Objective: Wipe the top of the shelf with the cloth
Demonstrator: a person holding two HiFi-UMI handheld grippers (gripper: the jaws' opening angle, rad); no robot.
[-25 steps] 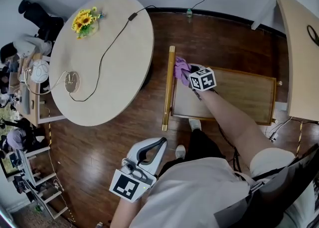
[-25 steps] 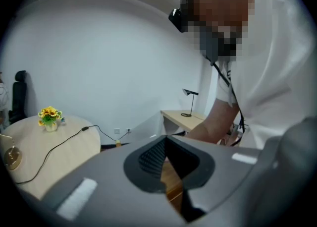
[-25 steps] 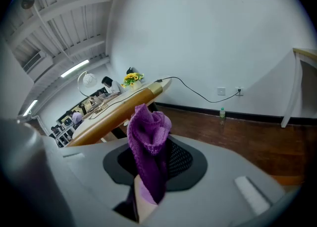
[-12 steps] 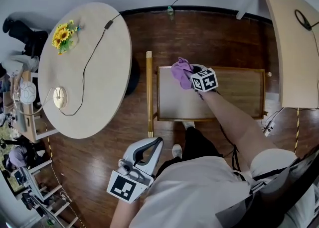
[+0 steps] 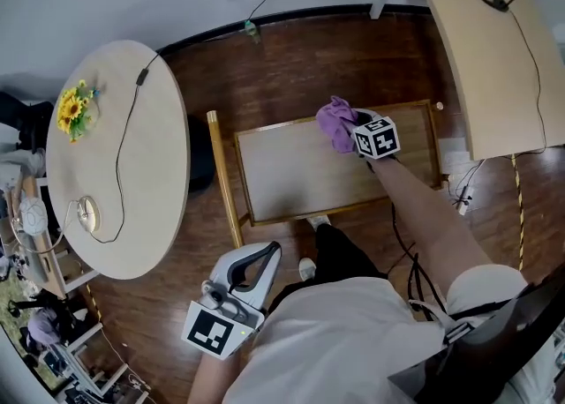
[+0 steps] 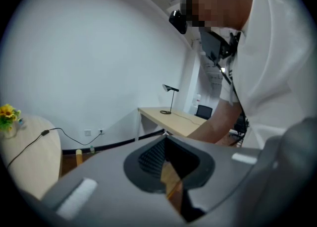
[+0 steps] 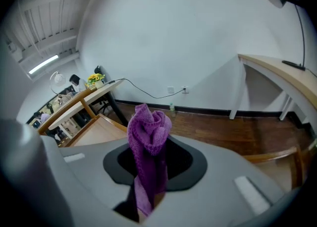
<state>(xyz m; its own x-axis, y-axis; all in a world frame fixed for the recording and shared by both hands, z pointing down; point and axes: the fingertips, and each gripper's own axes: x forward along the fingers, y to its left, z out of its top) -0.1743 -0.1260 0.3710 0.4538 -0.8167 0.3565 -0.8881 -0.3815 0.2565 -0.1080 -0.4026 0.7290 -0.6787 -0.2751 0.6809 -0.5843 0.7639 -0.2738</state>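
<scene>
Seen from the head view, the right claw (image 5: 351, 131) is clamped on a bunched purple cloth (image 5: 335, 122) at the far rim of the shelf (image 5: 300, 173), toward its right end, with the person's arm (image 5: 424, 217) stretched over the pale, wood-framed top; the left claw (image 5: 265, 255) hangs low beside the person's body, well apart from the shelf, above the dark wood floor (image 5: 291, 67); a round bench (image 5: 115, 182) to the left carries sunflowers (image 5: 74, 109) and a black cable (image 5: 124, 146), and a long bench (image 5: 494, 67) stands at the upper right. In the left gripper view, the left claw (image 6: 166, 138) has its jaws drawn together at the tips with nothing held between them; beyond it are a white wall, the long bench (image 6: 173, 119) with a thin black lamp (image 6: 171, 89), and the person's bare arm (image 6: 218, 122) reaching down. In the right gripper view, the right claw (image 7: 154, 144) pinches the cloth (image 7: 147, 124), which rises in a twisted knot above the jaws and trails down between them; a corner of the shelf (image 7: 99, 129) shows at left, with the sunflowers (image 7: 96, 78) on the round bench behind it.
</scene>
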